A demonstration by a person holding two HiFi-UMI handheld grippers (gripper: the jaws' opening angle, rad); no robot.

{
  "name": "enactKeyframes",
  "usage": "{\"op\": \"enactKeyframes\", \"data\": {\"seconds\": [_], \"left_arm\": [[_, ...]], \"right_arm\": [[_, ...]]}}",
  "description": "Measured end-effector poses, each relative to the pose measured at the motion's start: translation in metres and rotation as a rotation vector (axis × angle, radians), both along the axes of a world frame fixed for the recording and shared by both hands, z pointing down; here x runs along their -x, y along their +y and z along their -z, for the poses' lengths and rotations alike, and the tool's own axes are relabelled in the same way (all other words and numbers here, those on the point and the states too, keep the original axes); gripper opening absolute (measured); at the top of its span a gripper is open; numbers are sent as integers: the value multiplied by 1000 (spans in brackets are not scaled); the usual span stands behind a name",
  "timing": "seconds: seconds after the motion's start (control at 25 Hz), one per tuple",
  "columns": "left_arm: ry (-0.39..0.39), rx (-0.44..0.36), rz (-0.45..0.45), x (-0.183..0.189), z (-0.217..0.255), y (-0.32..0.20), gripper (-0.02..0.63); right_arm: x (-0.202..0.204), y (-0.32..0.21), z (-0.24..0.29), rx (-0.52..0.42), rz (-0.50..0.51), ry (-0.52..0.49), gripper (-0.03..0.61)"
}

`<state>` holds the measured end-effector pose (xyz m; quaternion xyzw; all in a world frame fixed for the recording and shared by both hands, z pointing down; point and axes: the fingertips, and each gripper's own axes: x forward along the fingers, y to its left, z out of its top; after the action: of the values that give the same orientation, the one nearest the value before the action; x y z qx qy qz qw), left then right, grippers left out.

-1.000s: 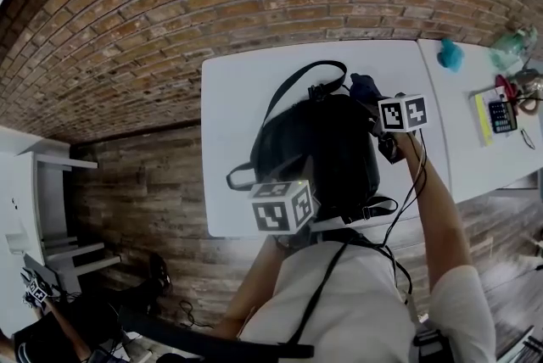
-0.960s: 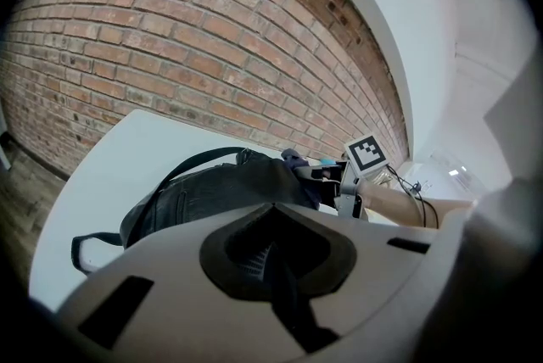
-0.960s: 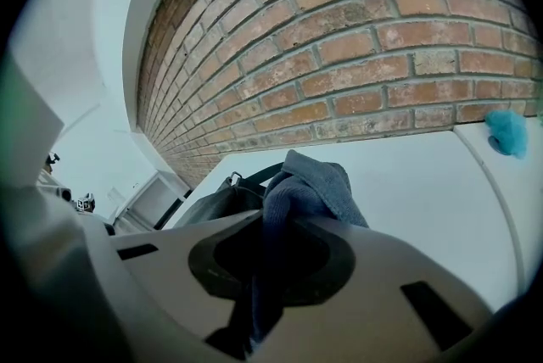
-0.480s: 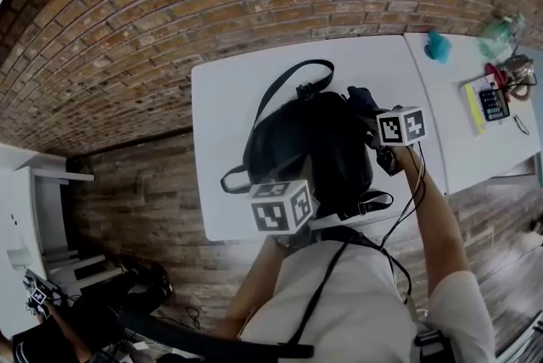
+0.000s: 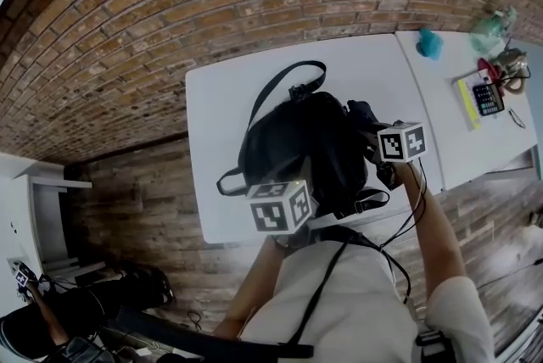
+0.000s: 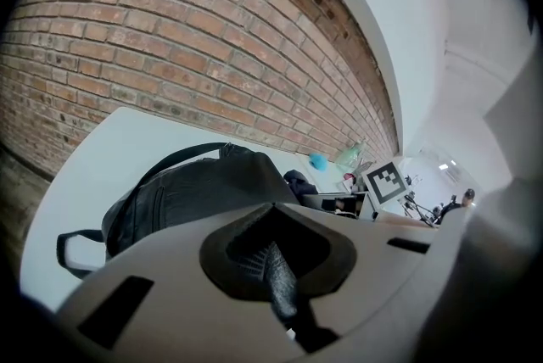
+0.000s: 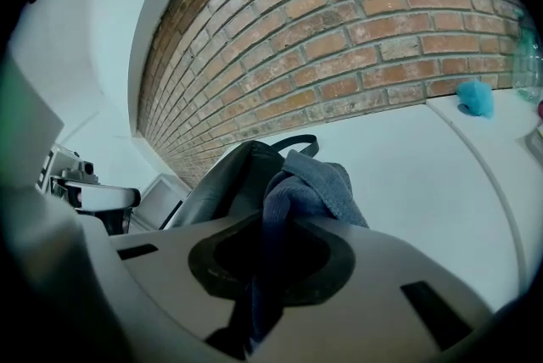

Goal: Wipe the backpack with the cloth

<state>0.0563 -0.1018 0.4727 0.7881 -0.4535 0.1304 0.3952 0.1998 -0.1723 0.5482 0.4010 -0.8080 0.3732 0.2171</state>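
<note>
Right gripper (image 7: 265, 272) clamped on the crumpled blue-grey cloth (image 7: 310, 183), now further down the right flank of the black leather-look backpack (image 5: 293, 141) than a second ago. Reads as a wiping stroke toward the body, mid-task. Left gripper (image 6: 276, 268) unmoved at the near edge, jaws together; maybe pinching a thin bit of bag, unclear. Backpack flat on the white table (image 5: 221, 98) by the brick wall (image 5: 170, 5). No brand or legible text, only square markers on the gripper cubes (image 5: 401, 142).
</note>
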Motion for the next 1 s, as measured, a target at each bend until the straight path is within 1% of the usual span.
{"op": "enactKeyframes", "data": {"seconds": [0.44,0.8,1.0], "left_arm": [[6,1,-1,-3,1,2,5],[-2,-2,-9,-6,0,3,5],[-1,-1,-14,-8,-1,5,5]], "right_arm": [[-6,33,8,-3,-25,-36,38],[-15,65,-1,43,-55,-67,38],[-17,78,1,41,-63,-76,38]]}}
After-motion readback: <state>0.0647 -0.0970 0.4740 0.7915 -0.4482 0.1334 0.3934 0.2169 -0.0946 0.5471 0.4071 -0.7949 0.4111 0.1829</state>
